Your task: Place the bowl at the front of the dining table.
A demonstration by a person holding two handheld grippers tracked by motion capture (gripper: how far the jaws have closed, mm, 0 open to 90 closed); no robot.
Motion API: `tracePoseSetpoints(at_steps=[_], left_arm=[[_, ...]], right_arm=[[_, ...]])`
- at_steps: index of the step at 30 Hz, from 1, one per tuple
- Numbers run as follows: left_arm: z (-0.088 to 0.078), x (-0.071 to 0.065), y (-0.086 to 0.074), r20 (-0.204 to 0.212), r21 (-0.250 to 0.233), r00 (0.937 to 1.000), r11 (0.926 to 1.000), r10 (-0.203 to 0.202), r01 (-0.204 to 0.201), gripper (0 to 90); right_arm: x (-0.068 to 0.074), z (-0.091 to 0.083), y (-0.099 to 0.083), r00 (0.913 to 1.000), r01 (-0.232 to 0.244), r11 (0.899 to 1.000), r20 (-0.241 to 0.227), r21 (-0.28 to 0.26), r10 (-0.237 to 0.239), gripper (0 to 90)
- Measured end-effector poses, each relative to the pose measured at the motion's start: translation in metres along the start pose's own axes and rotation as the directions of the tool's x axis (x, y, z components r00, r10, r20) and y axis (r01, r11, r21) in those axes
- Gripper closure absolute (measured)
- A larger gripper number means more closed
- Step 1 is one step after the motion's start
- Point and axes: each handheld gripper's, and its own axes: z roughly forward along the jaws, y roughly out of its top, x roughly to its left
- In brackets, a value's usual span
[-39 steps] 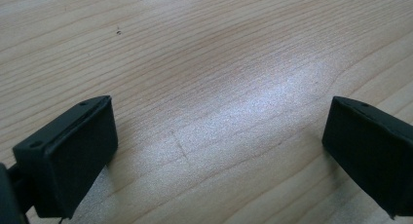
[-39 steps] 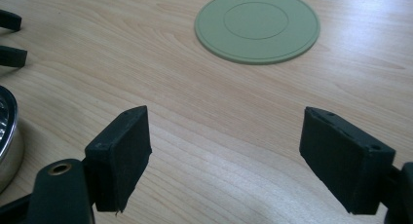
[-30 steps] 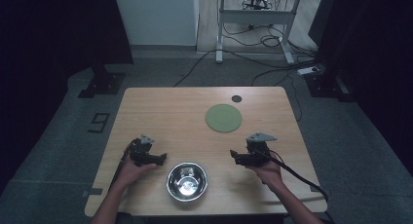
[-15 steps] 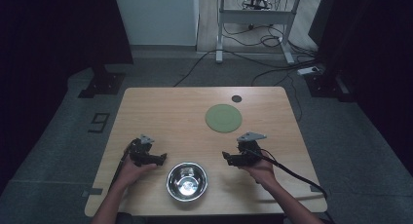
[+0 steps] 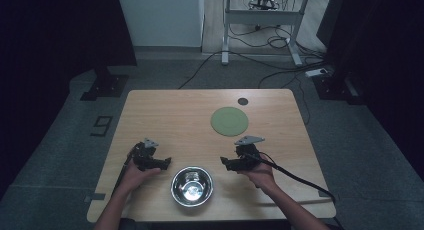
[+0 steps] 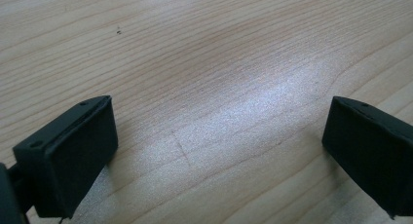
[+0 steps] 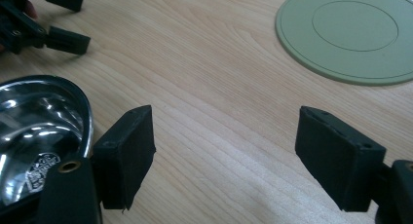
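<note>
Your two grippers sit low over the tabletop (image 5: 165, 115) with the steel bowl (image 5: 192, 185) between them, nearer to you than either set of fingers. The left gripper (image 5: 162, 162) has its fingers spread wide with nothing between them but bare wood; so does the right gripper (image 5: 226, 163), whose own view shows the bowl's rim (image 7: 86, 118) just beside its left-hand finger (image 7: 125, 155), not yet between the two.

You look to be at the approach, before any grasp. Nothing is held, and the bowl is the thing nearest both sets of fingers. The green round mat (image 5: 229, 121) lies well beyond the right fingers, farther out on the tabletop, and may be where the bowl goes. The next move likely calls for swinging the right fingers toward the bowl so that one passes inside the rim and one outside, then closing on the thin wall.

There is a stamped mark (image 7: 41, 171) inside the bowl, but it is too blurred to read.
</note>
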Motion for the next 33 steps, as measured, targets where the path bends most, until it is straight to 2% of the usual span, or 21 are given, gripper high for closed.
tracePoseSetpoints(at_steps=[5,6,9,17,18,21,22,27,31,32,33], left_arm=[[0.0,0.0,0.0,0.0,0.0,1.0,1.0,0.001,-0.001,0.0],[0.0,0.0,0.0,-0.001,0.0,1.0,1.0,0.0,0.0,0.0],[0.0,0.0,0.0,-0.001,0.0,1.0,1.0,0.0,0.0,0.0],[0.0,0.0,0.0,-0.001,0.0,1.0,1.0,-0.001,0.001,0.0],[0.0,0.0,0.0,-0.001,0.0,1.0,1.0,-0.001,0.001,0.0],[0.0,0.0,0.0,-0.001,0.0,1.0,1.0,0.0,0.0,0.0],[0.0,0.0,0.0,-0.002,0.0,1.0,1.0,0.0,0.0,0.0],[0.0,0.0,0.0,-0.001,0.0,1.0,1.0,-0.001,0.001,0.0],[0.0,0.0,0.0,-0.001,0.001,1.0,1.0,-0.001,0.001,0.0],[0.0,0.0,0.0,-0.002,0.0,1.0,1.0,0.0,0.0,0.0],[0.0,0.0,0.0,-0.002,0.0,1.0,1.0,-0.001,0.001,0.0]], right_arm=[[0.006,0.004,0.003,0.9998,0.005,1.0,-0.021,0.004,-0.005,22.6],[0.01,0.007,0.005,0.9992,0.007,1.0,-0.041,-0.002,-0.007,23.1],[0.011,0.011,0.005,0.9977,-0.02,1.0,-0.064,0.005,0.021,23.3],[0.013,0.018,0.003,0.9964,-0.025,0.999,-0.08,0.02,0.027,23.5],[0.017,0.017,0.004,0.9974,0.004,1.0,-0.072,0.019,-0.002,23.5],[0.021,0.017,0.007,0.9962,0.01,1.0,-0.087,0.017,-0.009,23.7],[0.024,0.017,0.009,0.9943,-0.001,1.0,-0.106,0.006,0.002,24.0],[0.026,0.02,0.007,0.9938,0.003,1.0,-0.111,0.021,0.0,23.7],[0.035,0.02,0.007,0.9917,0.032,0.999,-0.125,0.027,-0.028,23.5],[0.041,0.02,0.008,0.9886,0.037,0.999,-0.147,0.021,-0.033,23.9],[0.042,0.021,0.008,0.9876,0.033,0.999,-0.154,0.022,-0.029,23.7]])
